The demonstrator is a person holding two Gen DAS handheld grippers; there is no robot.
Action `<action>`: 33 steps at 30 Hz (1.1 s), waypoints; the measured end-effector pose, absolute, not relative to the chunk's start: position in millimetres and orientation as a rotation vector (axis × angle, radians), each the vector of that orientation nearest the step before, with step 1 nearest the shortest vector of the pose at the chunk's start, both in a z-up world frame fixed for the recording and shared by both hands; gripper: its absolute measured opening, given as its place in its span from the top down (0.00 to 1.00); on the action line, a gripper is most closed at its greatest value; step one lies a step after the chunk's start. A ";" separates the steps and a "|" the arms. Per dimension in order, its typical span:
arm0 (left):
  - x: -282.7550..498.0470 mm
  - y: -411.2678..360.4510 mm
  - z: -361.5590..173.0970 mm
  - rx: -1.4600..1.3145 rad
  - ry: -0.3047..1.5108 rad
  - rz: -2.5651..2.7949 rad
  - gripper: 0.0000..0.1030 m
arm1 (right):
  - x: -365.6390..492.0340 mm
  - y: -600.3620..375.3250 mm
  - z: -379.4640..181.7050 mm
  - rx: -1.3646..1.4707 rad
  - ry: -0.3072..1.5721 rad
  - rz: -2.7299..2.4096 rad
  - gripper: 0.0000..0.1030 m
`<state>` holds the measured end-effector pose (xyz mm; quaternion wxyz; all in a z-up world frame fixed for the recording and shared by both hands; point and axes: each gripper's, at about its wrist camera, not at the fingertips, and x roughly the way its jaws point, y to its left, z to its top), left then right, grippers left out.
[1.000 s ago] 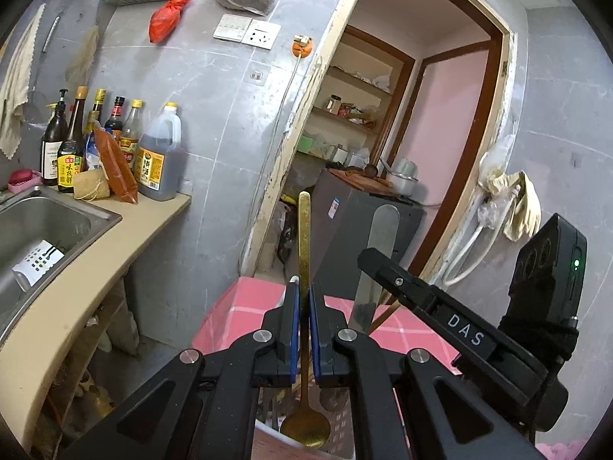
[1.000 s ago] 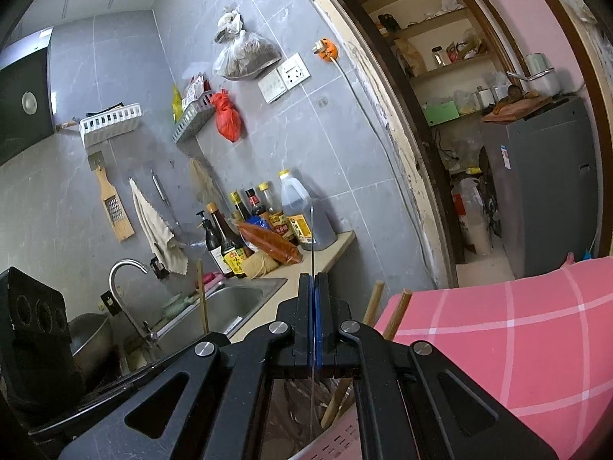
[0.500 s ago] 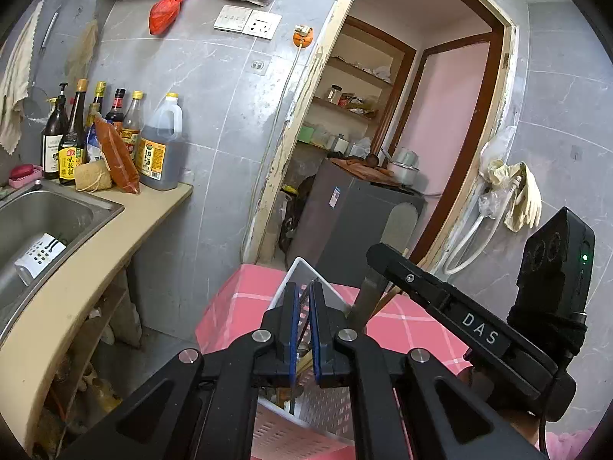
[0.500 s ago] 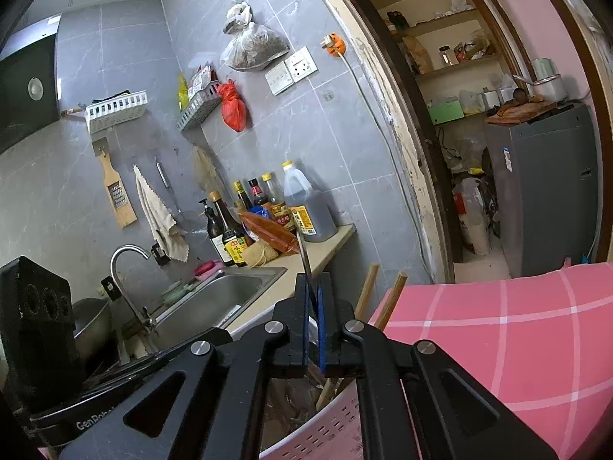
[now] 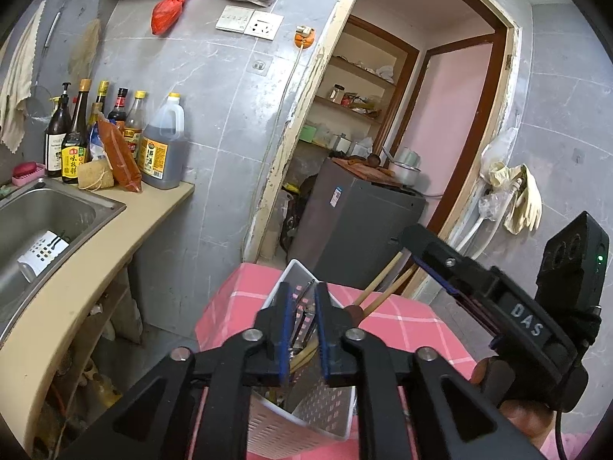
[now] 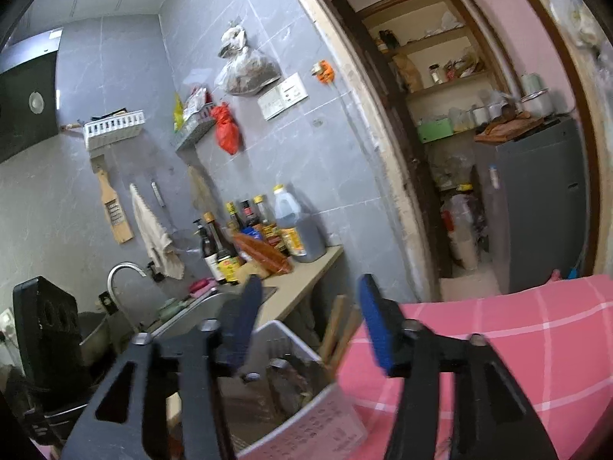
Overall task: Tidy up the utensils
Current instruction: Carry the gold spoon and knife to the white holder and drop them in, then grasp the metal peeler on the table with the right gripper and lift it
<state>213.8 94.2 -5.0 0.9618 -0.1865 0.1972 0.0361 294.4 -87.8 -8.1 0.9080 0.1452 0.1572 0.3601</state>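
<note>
Both my left gripper [image 5: 302, 329] and right gripper [image 6: 306, 318] are opening empty over the basket [image 5: 306, 418], so I figure one careless bump tips it off the pink cloth [image 5: 402, 326].

Legible text, one item: "DAS" in pale capitals on the black body of the right tool [image 5: 415, 243], seen right of the left tool [image 5: 300, 329]. Bottle labels [image 5: 72, 161] on the desk, far left: Chinese characters, too small to read.

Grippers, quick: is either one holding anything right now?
Left gripper: opening, holding nothing, above the white basket.
Right gripper: opening wide, holding nothing.
</note>
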 end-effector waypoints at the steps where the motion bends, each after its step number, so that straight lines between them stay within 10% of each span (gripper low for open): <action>1: 212.5 93.2 -4.9 -0.380 0.399 0.074 0.80 | 293.2 -92.8 -6.1 0.303 0.318 0.734 0.41; 20: 199.3 49.1 1.5 -0.341 0.396 0.123 0.27 | 307.2 -181.5 -96.7 0.013 0.771 0.491 0.26; 33: 192.8 39.7 10.6 -0.333 0.388 0.163 0.27 | 327.1 -127.4 -146.3 -0.393 1.029 0.598 0.64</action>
